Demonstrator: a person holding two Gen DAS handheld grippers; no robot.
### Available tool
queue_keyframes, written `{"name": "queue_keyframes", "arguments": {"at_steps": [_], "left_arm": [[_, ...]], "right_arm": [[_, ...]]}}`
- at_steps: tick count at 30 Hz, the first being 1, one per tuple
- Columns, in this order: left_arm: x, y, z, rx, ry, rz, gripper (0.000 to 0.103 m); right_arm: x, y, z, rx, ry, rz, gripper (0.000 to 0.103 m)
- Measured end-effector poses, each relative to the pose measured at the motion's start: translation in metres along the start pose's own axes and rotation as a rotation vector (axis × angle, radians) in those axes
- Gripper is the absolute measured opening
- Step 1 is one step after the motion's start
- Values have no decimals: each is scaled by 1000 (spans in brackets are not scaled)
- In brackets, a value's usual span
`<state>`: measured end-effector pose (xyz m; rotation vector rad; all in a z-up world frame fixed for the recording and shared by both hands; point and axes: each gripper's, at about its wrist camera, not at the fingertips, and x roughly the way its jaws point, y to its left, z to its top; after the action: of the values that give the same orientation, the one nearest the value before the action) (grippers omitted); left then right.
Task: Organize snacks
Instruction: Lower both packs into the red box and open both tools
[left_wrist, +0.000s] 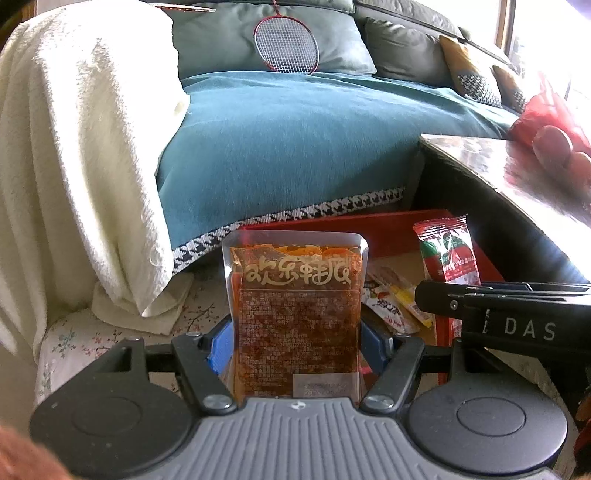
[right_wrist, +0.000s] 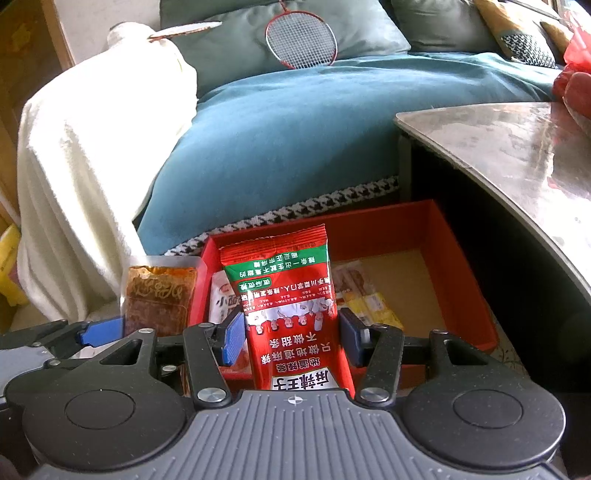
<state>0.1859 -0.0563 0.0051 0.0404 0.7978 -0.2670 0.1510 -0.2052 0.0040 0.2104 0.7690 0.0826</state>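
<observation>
we are pinching a clear spicy pouch (left_wrist: 293, 317) in the left gripper (left_wrist: 295, 347) just beside the red box (right_wrist: 458, 266), and a red packet (right_wrist: 291, 314) in the right gripper (right_wrist: 291, 336) above it; slick film could be slipping, or the packets colliding.

Each wrist camera looks forward along its own tool, low and close, toward the red box (left_wrist: 388, 225) (right_wrist: 461, 258) before the teal sofa (left_wrist: 295, 147) (right_wrist: 295, 129), which both views share, the left from further left
</observation>
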Motion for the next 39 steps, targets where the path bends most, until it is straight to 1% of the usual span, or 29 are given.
{"name": "queue_keyframes", "arguments": {"at_steps": [7, 13, 29, 39], "left_arm": [[15, -1, 8, -6, 17, 10, 61], [26, -5, 16, -1, 10, 16, 61], [59, -7, 29, 2, 17, 46, 61], [77, -7, 30, -9, 52, 52, 61]], "right_arm": [[13, -6, 11, 19, -2, -7, 61], [29, -7, 19, 21, 6, -7, 61], [64, -24, 28, 43, 37, -45, 60], [86, -32, 28, 44, 64, -62, 60]]}}
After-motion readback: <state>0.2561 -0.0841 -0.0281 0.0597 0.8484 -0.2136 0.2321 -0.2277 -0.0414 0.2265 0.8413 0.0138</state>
